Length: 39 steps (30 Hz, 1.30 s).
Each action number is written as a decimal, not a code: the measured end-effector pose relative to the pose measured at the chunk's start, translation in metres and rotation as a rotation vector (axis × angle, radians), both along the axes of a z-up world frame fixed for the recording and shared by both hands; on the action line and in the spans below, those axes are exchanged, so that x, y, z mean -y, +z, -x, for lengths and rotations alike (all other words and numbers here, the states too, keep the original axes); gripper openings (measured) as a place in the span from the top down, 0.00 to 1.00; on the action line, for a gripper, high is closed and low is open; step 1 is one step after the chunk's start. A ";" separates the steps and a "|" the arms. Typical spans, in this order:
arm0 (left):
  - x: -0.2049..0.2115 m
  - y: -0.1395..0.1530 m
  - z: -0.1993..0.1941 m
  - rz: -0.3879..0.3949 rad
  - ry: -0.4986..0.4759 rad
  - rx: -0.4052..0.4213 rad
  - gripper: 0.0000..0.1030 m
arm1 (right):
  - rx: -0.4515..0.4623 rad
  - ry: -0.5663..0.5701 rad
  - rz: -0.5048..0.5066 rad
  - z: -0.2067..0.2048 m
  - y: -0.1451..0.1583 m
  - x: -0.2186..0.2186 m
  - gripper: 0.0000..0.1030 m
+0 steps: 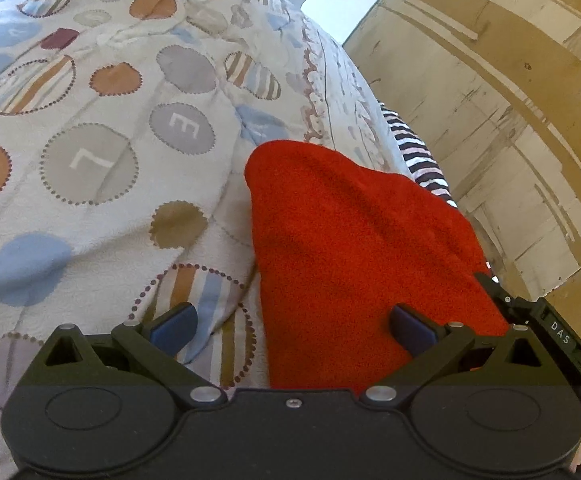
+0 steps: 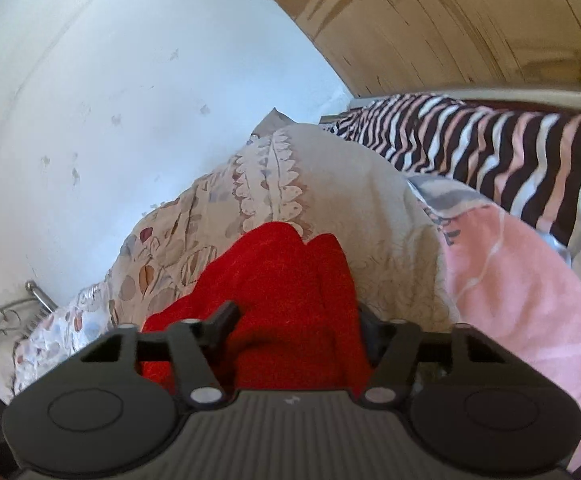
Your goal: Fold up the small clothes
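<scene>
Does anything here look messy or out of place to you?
Nothing looks damaged or spilled. The red cloth lies rumpled on the patterned bedspread, bunched between the right gripper. A striped garment lies unfolded behind.

The left hand-held gripper (image 1: 292, 326) is matte black with blue finger pads (image 1: 174, 326), silver screws and round caps; the right hand-held gripper (image 2: 296, 326) looks ribbed grey-black, its pads seemingly dark.
</scene>
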<state>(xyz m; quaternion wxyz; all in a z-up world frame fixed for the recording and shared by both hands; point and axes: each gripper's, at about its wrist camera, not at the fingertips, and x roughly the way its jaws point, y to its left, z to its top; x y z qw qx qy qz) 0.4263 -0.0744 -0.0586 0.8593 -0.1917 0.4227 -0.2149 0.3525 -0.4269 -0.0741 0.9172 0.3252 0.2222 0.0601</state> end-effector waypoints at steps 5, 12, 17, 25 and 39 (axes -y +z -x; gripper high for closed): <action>-0.003 0.002 -0.003 0.146 -0.049 -0.055 0.45 | 0.000 0.001 0.050 0.008 0.016 -0.009 0.55; 0.000 0.033 0.024 0.111 -0.034 0.012 0.71 | 0.038 0.001 0.071 0.032 0.047 -0.020 0.62; -0.001 0.072 0.059 0.076 -0.014 0.087 0.75 | 0.102 0.014 0.076 0.057 0.078 -0.028 0.66; -0.025 0.129 0.118 0.046 0.011 0.198 0.76 | 0.208 0.057 0.050 0.088 0.124 -0.053 0.70; -0.167 0.180 0.141 -0.087 0.279 0.285 0.76 | 0.261 0.331 -0.024 0.036 0.145 -0.199 0.71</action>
